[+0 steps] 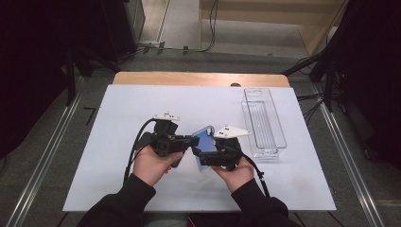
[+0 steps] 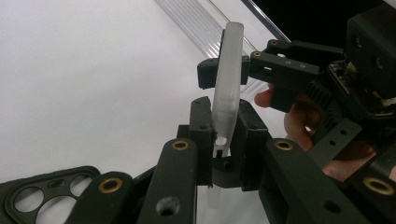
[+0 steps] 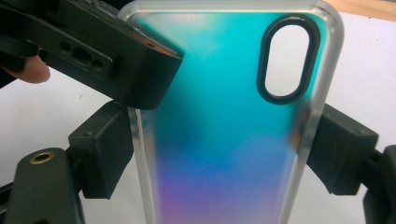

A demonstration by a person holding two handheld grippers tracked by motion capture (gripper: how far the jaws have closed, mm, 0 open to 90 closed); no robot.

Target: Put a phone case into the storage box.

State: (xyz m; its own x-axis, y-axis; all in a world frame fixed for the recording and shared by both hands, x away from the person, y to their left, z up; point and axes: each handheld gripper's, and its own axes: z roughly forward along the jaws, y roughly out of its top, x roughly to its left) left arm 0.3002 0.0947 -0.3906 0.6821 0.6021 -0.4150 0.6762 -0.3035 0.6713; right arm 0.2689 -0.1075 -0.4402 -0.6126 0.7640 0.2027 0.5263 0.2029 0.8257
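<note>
Here, working with a phone case [image 1: 206, 136] raised over the white table [image 1: 142, 104], just toward 6 o'clock from the table's middle in the high view.

Clamping it with the left gripper [image 1: 193, 140] from 9 o'clock. Jaws nearly together, pinching the thin frosted wall near one end. Seen edge-on in the left gripper view, with the case standing upright toward 12 o'clock.

Grasping it as well with the right gripper [image 1: 202, 156] from 5 o'clock. Jaws set wide, one pad against each long frosted edge, spanning the case's width.

In the right gripper view, looking flat onto the case's back. Teal at 12 o'clock, fading through blue to purple at 6 o'clock, with a black-rimmed oval camera opening [image 3: 288, 58] at 1 o'clock. Crossing that same view at 10 o'clock, one black jaw of the left gripper, laid over the case's upper corner.

In the high view, tilted between the two hands, blue face turned up and toward the person.

Also on the table, a clear plastic tray [image 1: 265, 124] at 3 o'clock from the case, well apart, long side running toward 12 o'clock.

At 8 o'clock in the left gripper view, just beside that gripper's body, a black cover [image 2: 49, 198] with round camera cut-outs, flat on the white surface.
</note>
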